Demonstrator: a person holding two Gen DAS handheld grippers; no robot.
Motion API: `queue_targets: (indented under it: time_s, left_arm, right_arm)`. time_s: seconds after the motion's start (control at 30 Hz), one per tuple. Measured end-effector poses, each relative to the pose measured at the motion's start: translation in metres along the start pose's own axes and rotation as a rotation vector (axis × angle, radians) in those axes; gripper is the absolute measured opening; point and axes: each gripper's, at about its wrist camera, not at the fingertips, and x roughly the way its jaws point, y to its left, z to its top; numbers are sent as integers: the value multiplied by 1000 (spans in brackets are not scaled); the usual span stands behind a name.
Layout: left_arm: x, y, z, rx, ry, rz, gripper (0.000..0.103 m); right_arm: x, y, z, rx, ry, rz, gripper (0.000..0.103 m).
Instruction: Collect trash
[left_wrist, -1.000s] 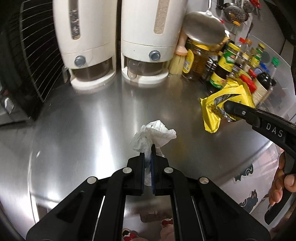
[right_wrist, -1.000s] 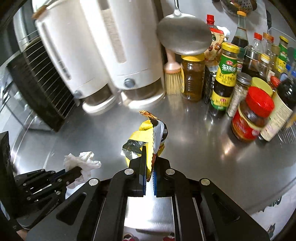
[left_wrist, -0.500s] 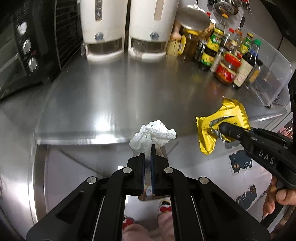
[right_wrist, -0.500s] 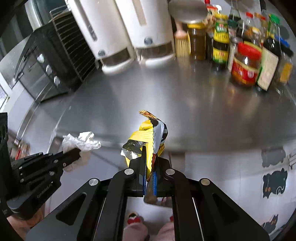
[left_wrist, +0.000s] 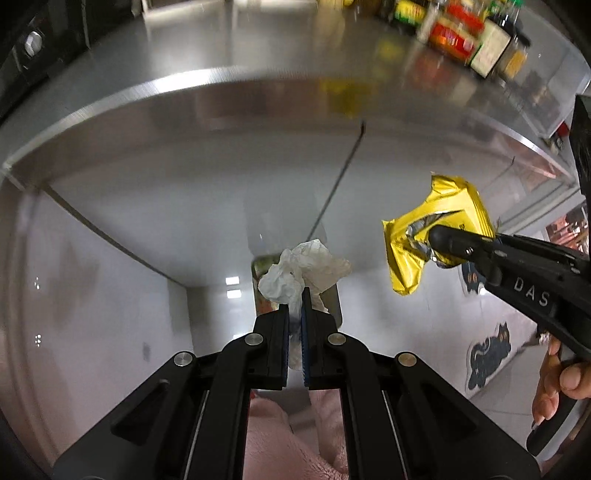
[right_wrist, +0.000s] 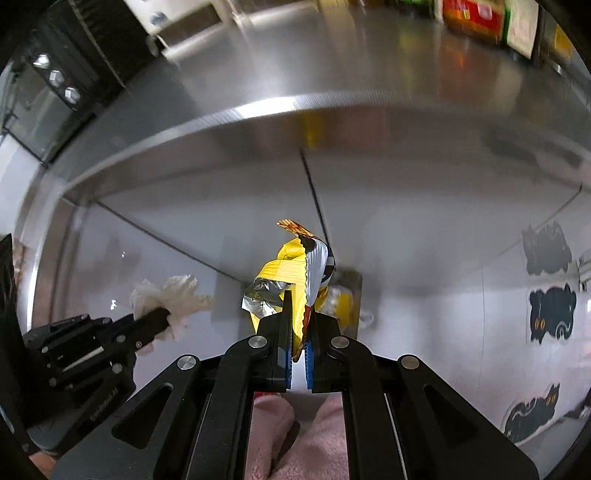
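Both grippers have dropped down and away from the counter top since the earlier pictures, so the jars and white machines have slid up to the top edge and the shiny cabinet front (left_wrist: 192, 206) now fills the view. Held tight in the left gripper (left_wrist: 294, 314) is a crumpled white tissue (left_wrist: 306, 269), which sticks up from between its blue pads. Squeezed tight in the right gripper (right_wrist: 298, 332) is a torn yellow snack wrapper (right_wrist: 291, 273) with silver foil showing inside. Neither piece of trash touches the counter now; both hang in the air in front of the cabinet. Just under the tissue sits a small open bin (left_wrist: 334, 306) with some trash already in it, and the right camera shows a bit of the same bin behind the wrapper. The step in hand looks like dropping both pieces in. To do it well, each gripper should be right over the opening before it lets go, because tissue and foil are light and can float to the side. The wrapper sits off to the right in the left view, so it needs to come closer first. Letting go one at a time would keep the two grippers from bumping. On the side of the right gripper the letters "DAS" can be read. The jar labels (left_wrist: 452, 35) are too blurry to read. Black cat stickers (right_wrist: 552, 314) are on the wall.
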Motion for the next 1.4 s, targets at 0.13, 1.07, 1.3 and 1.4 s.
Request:
queue_targets:
  time_s: [0.13, 1.07, 1.3, 1.4]
  left_arm:
    - [37, -1, 0, 2, 60, 0, 4]
    - [144, 8, 20, -39, 186, -30, 28]
    - [132, 8, 26, -50, 162, -4, 57]
    - [122, 11, 29, -57, 149, 12, 74]
  right_arm:
    - [35, -12, -4, 18, 57, -5, 6]
    - [125, -47, 13, 177, 196, -4, 16]
    - [116, -42, 24, 185, 176, -17, 52]
    - [105, -43, 27, 189, 160, -27, 72]
